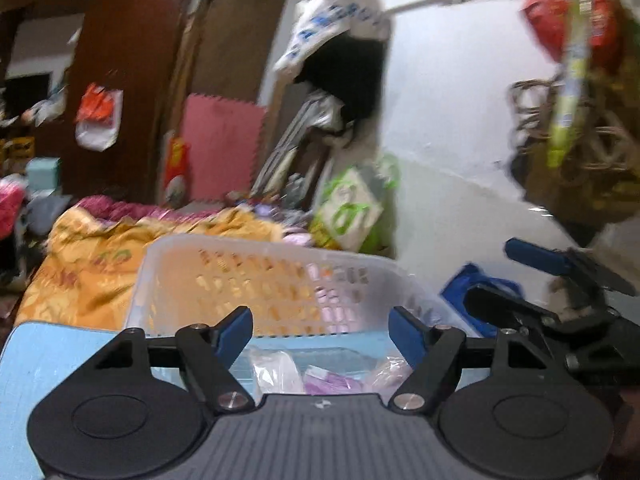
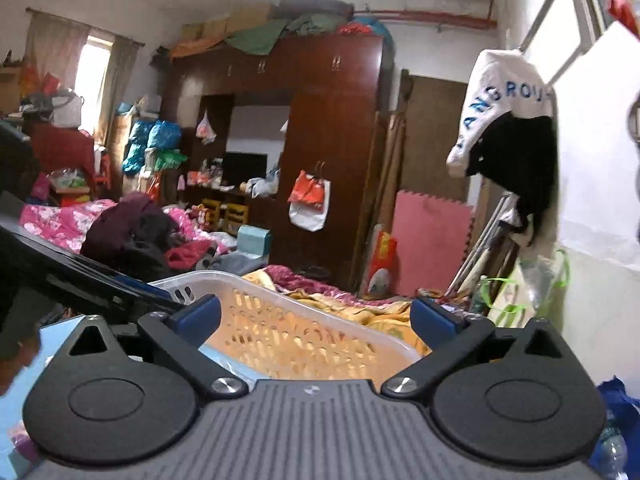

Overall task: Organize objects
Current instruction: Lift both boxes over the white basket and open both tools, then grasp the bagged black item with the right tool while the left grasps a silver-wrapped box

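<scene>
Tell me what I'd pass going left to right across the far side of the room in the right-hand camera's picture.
Curtained window → blue bags → dark wardrobe → orange-and-white bag → pink foam mat → white garment with blue letters.

A translucent white basket (slotted walls) sits upright on a blue mat; clear packets lie just before it.

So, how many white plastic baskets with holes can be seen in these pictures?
1. The single white basket stands just ahead of both tongs, on the light blue surface, in front of the orange blanket. Clutter may hide other baskets further back in the room.
</scene>
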The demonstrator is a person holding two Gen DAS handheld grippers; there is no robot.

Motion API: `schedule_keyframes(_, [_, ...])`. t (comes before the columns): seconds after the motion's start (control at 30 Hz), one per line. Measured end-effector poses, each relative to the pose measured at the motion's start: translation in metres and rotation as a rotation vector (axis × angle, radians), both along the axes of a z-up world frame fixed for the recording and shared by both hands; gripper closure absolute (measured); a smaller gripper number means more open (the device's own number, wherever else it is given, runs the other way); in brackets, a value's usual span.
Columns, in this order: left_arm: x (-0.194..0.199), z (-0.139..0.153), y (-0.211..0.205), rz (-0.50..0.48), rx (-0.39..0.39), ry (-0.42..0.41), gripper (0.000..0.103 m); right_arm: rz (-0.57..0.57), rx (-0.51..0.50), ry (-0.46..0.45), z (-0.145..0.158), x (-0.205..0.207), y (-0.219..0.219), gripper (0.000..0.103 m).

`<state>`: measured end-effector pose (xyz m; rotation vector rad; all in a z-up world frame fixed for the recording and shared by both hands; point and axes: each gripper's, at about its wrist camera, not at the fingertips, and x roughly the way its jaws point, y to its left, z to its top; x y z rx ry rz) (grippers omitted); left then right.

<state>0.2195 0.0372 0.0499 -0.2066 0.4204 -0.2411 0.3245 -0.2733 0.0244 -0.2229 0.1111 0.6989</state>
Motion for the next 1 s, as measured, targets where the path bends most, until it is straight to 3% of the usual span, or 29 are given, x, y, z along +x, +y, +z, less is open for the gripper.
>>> schedule_keyframes(0.07, [-0.030,0.001,0.006,-0.024,0.010,-0.054,0.023,0.029,0.044,0.015,0.000,-0.011,-0.021,0.000])
schedule_keyframes(0.17, [-0.086,-0.010,0.019,0.031,0.013,-0.115,0.018,0.027,0.098,0.057,-0.012,-0.031,-0.057,0.000])
schedule_keyframes(0.27, [-0.139,-0.034,0.031,0.082,0.025,-0.174,0.016,0.013,0.139,0.133,-0.041,-0.049,-0.086,0.000])
schedule_keyframes(0.33, [-0.157,-0.049,0.037,0.118,0.043,-0.171,0.013,-0.008,0.161,0.192,-0.059,-0.050,-0.094,0.000])
schedule_keyframes(0.47, [-0.159,-0.076,0.043,0.122,0.076,-0.087,0.013,-0.035,0.182,0.255,-0.089,-0.046,-0.101,0.000])
schedule_keyframes(0.63, [-0.147,-0.086,0.039,0.112,0.101,-0.017,0.013,-0.018,0.196,0.347,-0.095,-0.027,-0.095,0.000])
schedule_keyframes(0.73, [-0.157,-0.092,0.037,0.074,0.094,-0.020,0.013,-0.011,0.163,0.319,-0.097,-0.027,-0.090,0.000])
schedule_keyframes(0.9, [-0.171,-0.102,0.022,0.118,0.150,-0.018,0.013,-0.025,0.082,0.246,-0.099,-0.037,-0.077,0.019])
schedule_keyframes(1.0, [-0.167,-0.107,0.015,0.100,0.145,0.007,0.013,-0.020,0.068,0.251,-0.101,-0.037,-0.075,0.022])
